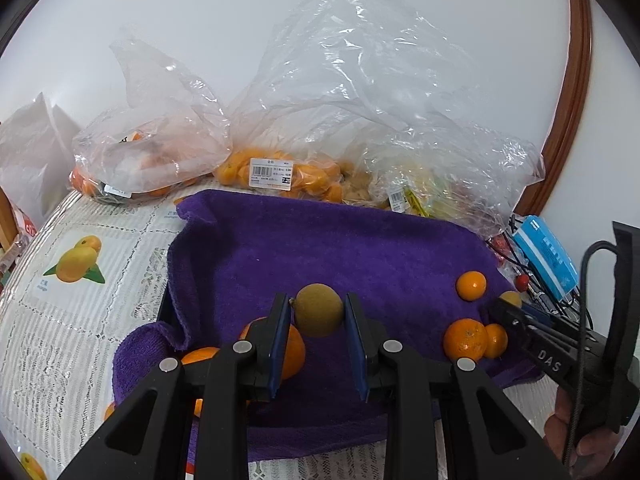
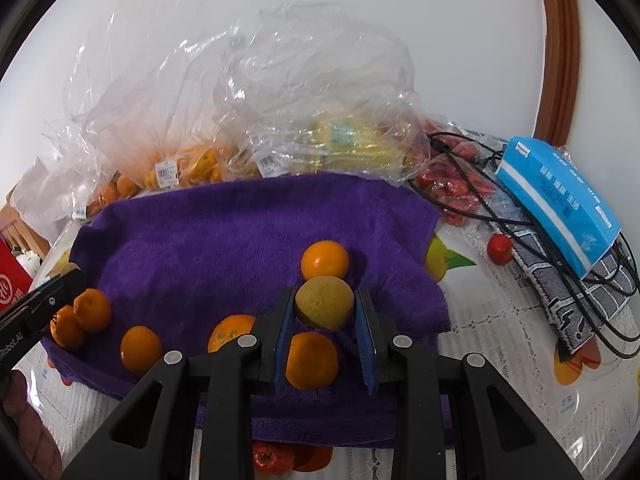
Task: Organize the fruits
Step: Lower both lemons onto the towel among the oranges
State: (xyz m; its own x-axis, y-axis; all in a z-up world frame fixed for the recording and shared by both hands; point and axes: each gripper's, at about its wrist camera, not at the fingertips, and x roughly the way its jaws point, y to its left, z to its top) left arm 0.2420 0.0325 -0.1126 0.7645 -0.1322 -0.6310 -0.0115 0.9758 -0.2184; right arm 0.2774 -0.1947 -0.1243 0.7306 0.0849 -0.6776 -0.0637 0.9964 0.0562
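Gripping a yellow-green fruit point(image 1: 319, 309) each point(image 2: 325, 308) (jaws clamped), oranges point(image 2: 325, 261) crowding purple towel point(image 2: 208, 240), bags point(image 1: 340, 92) behind.

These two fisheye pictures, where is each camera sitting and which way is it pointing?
Left wrist view: on the left gripper, looking along its fingers down at the purple towel; it clamps a yellow-green fruit. The right gripper and a hand show.
Right wrist view: on the right gripper, also gripping a yellowish fruit; the left gripper shows.
Shared: towel, loose oranges, plastic bags, blue box.

Blue box point(image 2: 560, 204) atop black cables point(image 2: 480, 184), beside a patterned grey pouch point(image 2: 560, 296)
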